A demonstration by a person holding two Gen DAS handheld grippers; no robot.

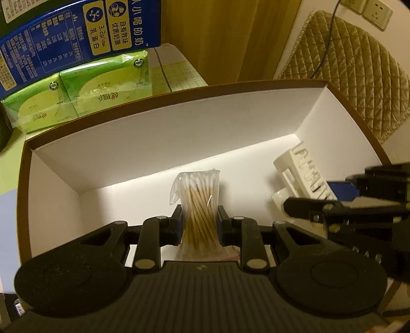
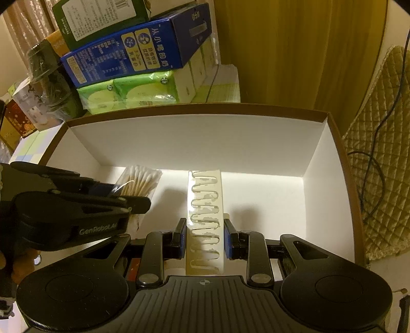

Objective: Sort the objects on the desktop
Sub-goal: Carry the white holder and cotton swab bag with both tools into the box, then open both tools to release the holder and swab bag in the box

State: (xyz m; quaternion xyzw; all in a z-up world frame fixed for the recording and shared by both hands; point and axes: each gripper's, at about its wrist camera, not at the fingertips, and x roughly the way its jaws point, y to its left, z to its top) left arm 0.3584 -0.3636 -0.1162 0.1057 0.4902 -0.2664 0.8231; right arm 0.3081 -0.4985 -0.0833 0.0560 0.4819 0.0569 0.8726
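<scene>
My left gripper (image 1: 200, 225) is shut on a clear bag of cotton swabs (image 1: 198, 205), held upright inside a brown-rimmed box with white walls (image 1: 153, 133). The right gripper (image 2: 205, 235) is shut on a cream plastic rack with slotted openings (image 2: 206, 205), held over the same box (image 2: 179, 143). In the left wrist view the rack (image 1: 302, 171) and the right gripper (image 1: 333, 205) sit at the right. In the right wrist view the swab bag (image 2: 138, 179) and the left gripper (image 2: 120, 194) sit at the left.
Behind the box stand green tissue packs (image 1: 77, 94) under a blue milk carton (image 1: 64, 38). A quilted beige cover (image 1: 358, 76) with a dark cable lies to the right, below wall sockets (image 1: 371, 10). More cartons and boxes (image 2: 30, 107) crowd the far left.
</scene>
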